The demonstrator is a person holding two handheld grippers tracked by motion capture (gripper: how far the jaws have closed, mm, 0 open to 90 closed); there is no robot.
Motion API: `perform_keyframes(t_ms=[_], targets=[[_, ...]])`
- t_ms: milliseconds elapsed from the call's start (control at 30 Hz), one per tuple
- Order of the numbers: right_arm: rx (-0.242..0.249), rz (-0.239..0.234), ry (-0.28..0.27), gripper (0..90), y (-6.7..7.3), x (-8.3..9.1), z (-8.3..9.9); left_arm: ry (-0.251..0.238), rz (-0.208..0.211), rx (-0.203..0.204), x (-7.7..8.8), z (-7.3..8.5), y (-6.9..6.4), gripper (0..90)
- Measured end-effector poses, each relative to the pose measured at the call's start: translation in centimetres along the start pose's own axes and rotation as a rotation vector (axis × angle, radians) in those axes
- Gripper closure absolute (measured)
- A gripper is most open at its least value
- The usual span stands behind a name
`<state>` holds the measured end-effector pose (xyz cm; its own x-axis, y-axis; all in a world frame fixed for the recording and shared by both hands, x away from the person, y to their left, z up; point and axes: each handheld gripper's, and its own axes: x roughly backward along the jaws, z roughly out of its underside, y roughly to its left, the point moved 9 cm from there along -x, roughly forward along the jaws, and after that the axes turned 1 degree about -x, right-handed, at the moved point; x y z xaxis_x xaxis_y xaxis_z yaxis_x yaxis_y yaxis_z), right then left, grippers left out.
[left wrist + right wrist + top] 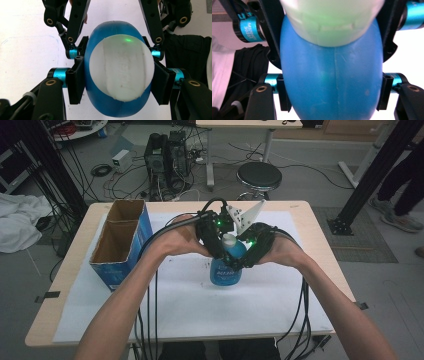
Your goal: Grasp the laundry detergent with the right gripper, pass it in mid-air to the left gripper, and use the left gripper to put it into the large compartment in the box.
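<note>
A blue bottle (226,270) with a white cap (229,240) stands upright on the white sheet in the middle of the table. Both grippers meet on it from opposite sides. My left gripper (221,254) comes in from the left. In the left gripper view its pads (76,83) press both sides of the blue bottle (115,106) below the white cap (122,67). My right gripper (248,254) comes in from the right. Its pads (384,92) lie against the flanks of the blue bottle (332,82), with no gap visible. The same right gripper (115,47) appears beyond the bottle.
An open blue cardboard box (120,242) stands at the table's left. The white sheet (200,310) covers most of the wooden table (60,285). Black cables hang over the near edge. A round stool (258,175) and computer towers (167,155) stand on the floor behind.
</note>
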<state>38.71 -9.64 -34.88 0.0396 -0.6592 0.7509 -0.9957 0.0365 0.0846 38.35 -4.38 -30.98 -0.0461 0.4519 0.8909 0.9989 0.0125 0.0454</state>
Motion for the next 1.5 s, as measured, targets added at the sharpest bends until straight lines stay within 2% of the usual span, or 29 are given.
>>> perform_keyframes(t_ms=[100, 200, 233, 300, 333, 367, 400, 467, 500, 600, 667, 967, 1033, 1067, 1100, 1200, 1233, 1267, 1300, 1367, 1400, 1433, 1500], targets=[[0.000, 0.004, 0.003, 32.0, 0.1, -0.1, 0.0, 0.011, 0.002, -0.013, 0.1, 0.1, 0.1, 38.2], [0.001, 0.008, 0.004, 30.0, -0.1, -0.1, 0.1, 0.002, 0.000, -0.011, 0.2, 0.1, 0.1, 38.2], [0.021, 0.000, 0.012, 29.7, -0.2, -0.1, 0.2, 0.005, 0.001, -0.014, 0.2, 0.1, 0.1, 38.2], [0.018, -0.002, 0.011, 27.5, -0.2, -0.1, 0.2, -0.011, 0.001, 0.000, 0.1, 0.1, 0.0, 38.2], [0.010, -0.001, 0.011, 27.2, -0.1, -0.1, 0.2, -0.001, 0.000, -0.013, 0.1, 0.1, 0.1, 38.2], [0.018, -0.004, 0.007, 26.6, -0.1, -0.1, 0.2, -0.003, 0.003, 0.000, 0.1, 0.2, -0.1, 38.2], [0.002, -0.005, 0.018, 25.5, 0.0, 0.0, 0.3, -0.002, 0.004, 0.004, 0.1, 0.2, -0.1, 38.2], [0.004, -0.003, 0.016, 23.2, 0.0, -0.1, 0.2, 0.010, 0.008, -0.011, 0.2, 0.3, -0.1, 38.2], [0.004, -0.003, 0.016, 23.2, 0.0, -0.1, 0.2, 0.016, 0.006, -0.012, 0.3, 0.4, 0.0, 38.2], [0.004, -0.004, 0.021, 23.1, -0.1, -0.1, 0.3, -0.010, 0.003, 0.008, 0.4, 0.3, -0.1, 38.2], [0.005, -0.003, 0.018, 23.0, -0.1, -0.1, 0.3, 0.002, 0.002, -0.006, 0.5, 0.5, 0.0, 38.2], [0.011, -0.007, 0.021, 22.6, 0.1, 0.0, 0.5, 0.006, -0.011, 0.003, 0.8, 0.7, 0.0, 38.2], [0.010, 0.014, 0.027, 21.9, -0.1, 0.1, 0.6, -0.003, -0.013, 0.014, 0.8, 0.7, 0.0, 38.2], [0.008, 0.017, 0.025, 21.9, -0.1, 0.1, 0.6, 0.003, -0.014, 0.004, 0.9, 0.8, 0.0, 38.2], [0.005, 0.020, 0.027, 21.8, -0.1, 0.1, 0.7, -0.006, -0.012, 0.022, 0.9, 0.7, -0.1, 38.2], [-0.003, 0.028, 0.029, 21.9, -0.2, 0.2, 0.8, 0.010, -0.014, 0.010, 1.3, 1.0, 0.0, 38.2], [-0.005, 0.033, 0.029, 21.9, -0.2, 0.3, 0.9, -0.006, -0.012, 0.027, 1.2, 0.9, -0.1, 38.2], [-0.007, 0.037, 0.027, 21.8, -0.3, 0.3, 0.8, 0.002, -0.011, 0.016, 1.3, 1.0, 0.0, 38.2], [-0.010, 0.045, 0.025, 21.1, -0.4, 0.4, 0.9, 0.005, -0.014, 0.020, 1.4, 1.0, 0.0, 38.2], [-0.034, 0.063, 0.034, 12.9, -0.5, 0.5, 1.0, 0.006, -0.018, 0.021, 1.6, 1.1, 0.0, 38.2], [-0.029, 0.070, 0.030, 12.9, -0.6, 0.5, 1.0, -0.004, -0.022, 0.037, 1.6, 1.0, -0.1, 38.2], [-0.048, 0.066, 0.033, 12.9, -0.4, 0.5, 1.0, 0.006, -0.023, 0.024, 1.8, 1.2, 0.0, 38.2], [-0.031, 0.072, 0.032, 12.9, -0.5, 0.6, 1.1, -0.006, -0.028, 0.043, 2.0, 1.2, 0.0, 38.2]])
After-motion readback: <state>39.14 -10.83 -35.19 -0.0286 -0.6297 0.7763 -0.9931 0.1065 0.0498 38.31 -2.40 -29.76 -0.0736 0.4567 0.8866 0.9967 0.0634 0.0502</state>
